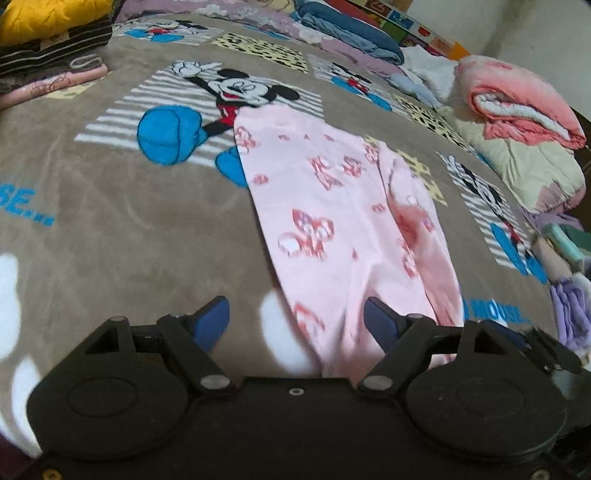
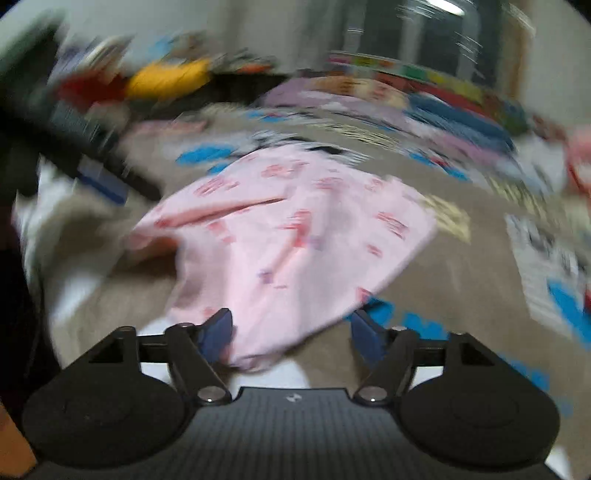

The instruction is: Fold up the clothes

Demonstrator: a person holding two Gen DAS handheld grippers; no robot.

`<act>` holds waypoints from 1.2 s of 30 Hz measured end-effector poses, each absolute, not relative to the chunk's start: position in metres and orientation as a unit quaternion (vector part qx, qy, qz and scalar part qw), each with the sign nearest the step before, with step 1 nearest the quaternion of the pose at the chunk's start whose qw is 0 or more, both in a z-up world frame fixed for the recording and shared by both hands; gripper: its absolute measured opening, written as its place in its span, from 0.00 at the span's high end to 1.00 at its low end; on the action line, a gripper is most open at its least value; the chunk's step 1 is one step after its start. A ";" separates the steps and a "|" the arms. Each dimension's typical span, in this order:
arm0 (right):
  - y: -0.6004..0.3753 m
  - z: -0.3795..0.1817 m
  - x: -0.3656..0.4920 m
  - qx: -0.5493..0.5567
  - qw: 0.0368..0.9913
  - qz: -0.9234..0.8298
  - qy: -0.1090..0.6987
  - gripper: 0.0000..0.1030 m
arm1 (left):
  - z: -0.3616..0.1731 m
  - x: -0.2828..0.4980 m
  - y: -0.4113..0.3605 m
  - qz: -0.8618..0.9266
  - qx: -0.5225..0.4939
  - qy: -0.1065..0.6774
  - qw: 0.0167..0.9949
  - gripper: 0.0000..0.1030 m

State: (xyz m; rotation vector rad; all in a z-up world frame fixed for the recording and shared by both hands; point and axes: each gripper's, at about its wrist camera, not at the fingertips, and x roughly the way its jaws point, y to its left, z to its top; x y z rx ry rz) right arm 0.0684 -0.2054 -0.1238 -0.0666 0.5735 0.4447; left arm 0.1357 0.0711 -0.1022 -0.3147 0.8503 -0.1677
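A pink garment [image 1: 332, 206] with red prints lies flat on the brown cartoon-print blanket [image 1: 110, 229], running from the middle toward me. Its near end lies between the blue pads of my left gripper [image 1: 295, 306], which stands open and does not press on the cloth. In the blurred right wrist view the same pink garment [image 2: 288, 229] spreads ahead, with a fold across its left part. Its near corner sits between the wide-apart fingers of my right gripper [image 2: 291, 317], which is open. A dark shape with a blue part [image 2: 107, 173] at the left looks like the other gripper.
Folded clothes [image 1: 55, 74] are stacked at the far left under a yellow cushion [image 1: 48, 14]. A rolled pink and cream quilt [image 1: 524, 122] lies at the right, a blue quilt [image 1: 351, 33] at the back. Small folded pieces [image 1: 565, 258] sit at the right edge.
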 end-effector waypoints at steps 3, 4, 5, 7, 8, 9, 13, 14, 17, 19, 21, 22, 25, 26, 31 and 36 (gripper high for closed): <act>-0.251 -0.124 0.081 0.147 0.926 0.215 0.274 0.30 | -0.103 0.160 0.069 -0.069 -0.150 0.402 0.901 0.29; -0.263 -0.131 0.086 0.194 0.917 0.217 0.273 0.30 | -0.103 0.170 0.070 -0.065 -0.151 0.399 0.902 0.31; -0.274 -0.139 0.091 0.230 0.908 0.219 0.273 0.30 | -0.104 0.179 0.071 -0.061 -0.154 0.396 0.903 0.32; -0.288 -0.153 0.100 0.283 0.892 0.222 0.274 0.30 | -0.105 0.197 0.075 -0.054 -0.162 0.390 0.905 0.39; -0.290 -0.159 0.105 0.292 0.888 0.224 0.276 0.30 | -0.105 0.206 0.079 -0.051 -0.167 0.386 0.906 0.44; -0.291 -0.165 0.110 0.300 0.884 0.225 0.279 0.30 | -0.105 0.214 0.082 -0.048 -0.172 0.382 0.907 0.44; -0.289 -0.172 0.120 0.301 0.883 0.240 0.268 0.29 | -0.105 0.250 0.092 -0.036 -0.175 0.376 0.909 0.50; -0.288 -0.173 0.120 0.299 0.884 0.241 0.267 0.29 | -0.106 0.259 0.095 -0.034 -0.178 0.374 0.909 0.50; -0.288 -0.173 0.118 0.305 0.882 0.247 0.262 0.28 | -0.110 0.280 0.103 -0.034 -0.187 0.368 0.910 0.51; -0.291 -0.173 0.117 0.312 0.879 0.250 0.258 0.28 | -0.115 0.293 0.107 -0.030 -0.192 0.373 0.907 0.53; -0.294 -0.173 0.116 0.317 0.878 0.253 0.255 0.28 | -0.120 0.304 0.110 -0.037 -0.204 0.375 0.904 0.53; -0.294 -0.174 0.116 0.319 0.877 0.255 0.252 0.28 | -0.123 0.309 0.111 -0.040 -0.208 0.376 0.902 0.53; -0.296 -0.176 0.116 0.326 0.875 0.261 0.245 0.27 | -0.129 0.322 0.114 -0.044 -0.225 0.376 0.898 0.53; -0.297 -0.177 0.115 0.329 0.874 0.263 0.242 0.27 | -0.130 0.324 0.116 -0.043 -0.236 0.374 0.896 0.53; -0.301 -0.179 0.116 0.342 0.869 0.272 0.234 0.27 | -0.124 0.328 0.119 -0.031 -0.244 0.367 0.897 0.99; -0.301 -0.179 0.114 0.349 0.866 0.275 0.228 0.27 | -0.102 0.308 0.123 -0.041 -0.230 0.328 0.915 1.00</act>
